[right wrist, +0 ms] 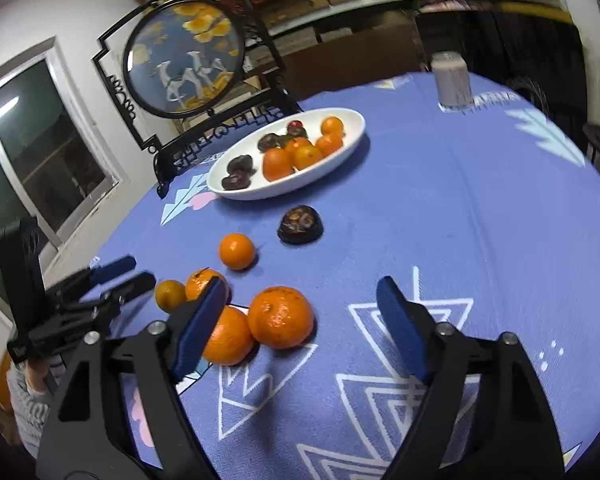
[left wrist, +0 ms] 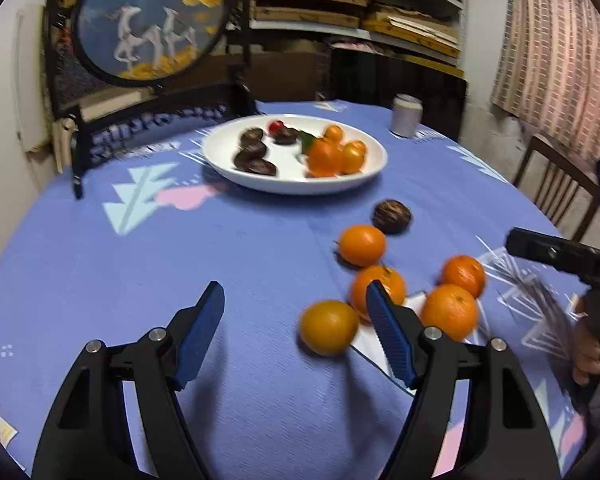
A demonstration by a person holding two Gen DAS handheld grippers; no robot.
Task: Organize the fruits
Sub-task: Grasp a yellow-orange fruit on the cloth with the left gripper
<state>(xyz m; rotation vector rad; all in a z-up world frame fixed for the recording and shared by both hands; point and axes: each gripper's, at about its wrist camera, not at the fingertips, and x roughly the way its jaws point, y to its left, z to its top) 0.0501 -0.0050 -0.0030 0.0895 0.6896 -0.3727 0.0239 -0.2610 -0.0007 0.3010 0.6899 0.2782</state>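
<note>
The left gripper [left wrist: 296,308] hangs with its jaws spread wide and nothing between them, low over the bench [left wrist: 220,240] with its blue patterned cloth. The right gripper [right wrist: 302,300] is likewise wide and empty. Five loose tangerines [left wrist: 362,245] lie clustered near both grippers, the closest tangerine [right wrist: 280,316] just ahead of the right gripper's left finger. A dark brown fruit [right wrist: 300,225] sits apart from them, between the cluster and the white oval plate [left wrist: 228,160], which holds more tangerines and dark fruits. A grey can [left wrist: 406,115] stands beyond the plate
</note>
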